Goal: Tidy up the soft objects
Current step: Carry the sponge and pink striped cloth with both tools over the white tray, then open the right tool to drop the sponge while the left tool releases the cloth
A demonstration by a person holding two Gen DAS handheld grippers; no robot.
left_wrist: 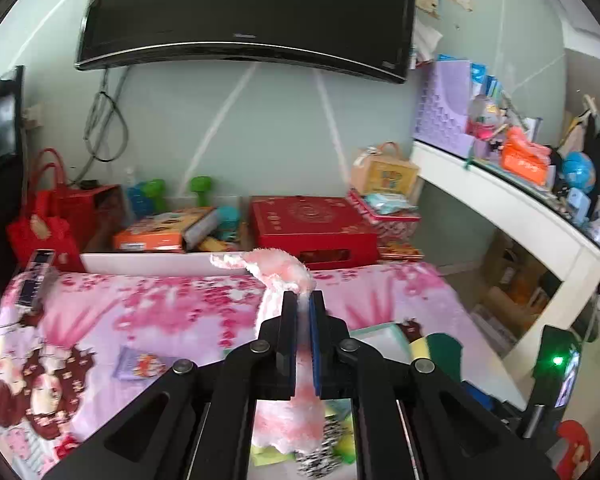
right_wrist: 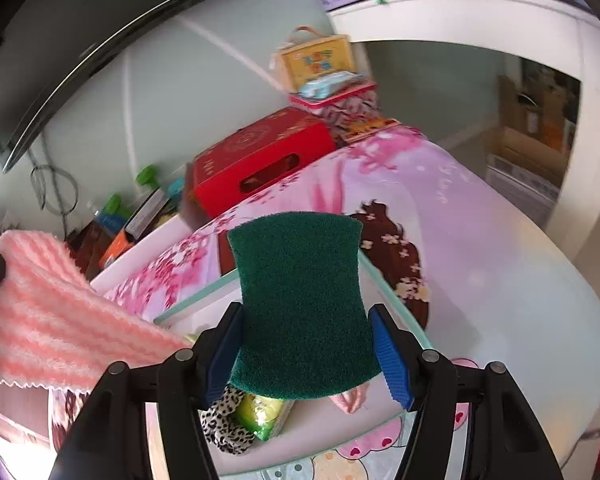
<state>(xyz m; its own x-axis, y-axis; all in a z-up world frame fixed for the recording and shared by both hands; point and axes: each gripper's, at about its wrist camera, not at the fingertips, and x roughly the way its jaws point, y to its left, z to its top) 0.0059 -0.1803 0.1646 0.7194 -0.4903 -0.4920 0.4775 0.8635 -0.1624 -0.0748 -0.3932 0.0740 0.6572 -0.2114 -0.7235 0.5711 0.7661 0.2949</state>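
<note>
My left gripper (left_wrist: 302, 300) is shut on a pink-and-white striped fluffy cloth (left_wrist: 278, 270), which drapes over and below the fingers. The same cloth (right_wrist: 48, 320) hangs at the left of the right wrist view. My right gripper (right_wrist: 306, 320) is shut on a green scouring sponge (right_wrist: 300, 300) with a yellow underside, held above a white tray with a pale green rim (right_wrist: 196, 300). The sponge also shows in the left wrist view (left_wrist: 440, 346). In the tray lie a leopard-print item (right_wrist: 224, 424) and a green-yellow packet (right_wrist: 264, 412).
The tray sits on a bed with a pink cartoon sheet (left_wrist: 140, 312). A red box (left_wrist: 312, 224), red bags (left_wrist: 60, 208) and toys line the far wall under a TV (left_wrist: 248, 12). A white cluttered desk (left_wrist: 500, 200) stands at the right.
</note>
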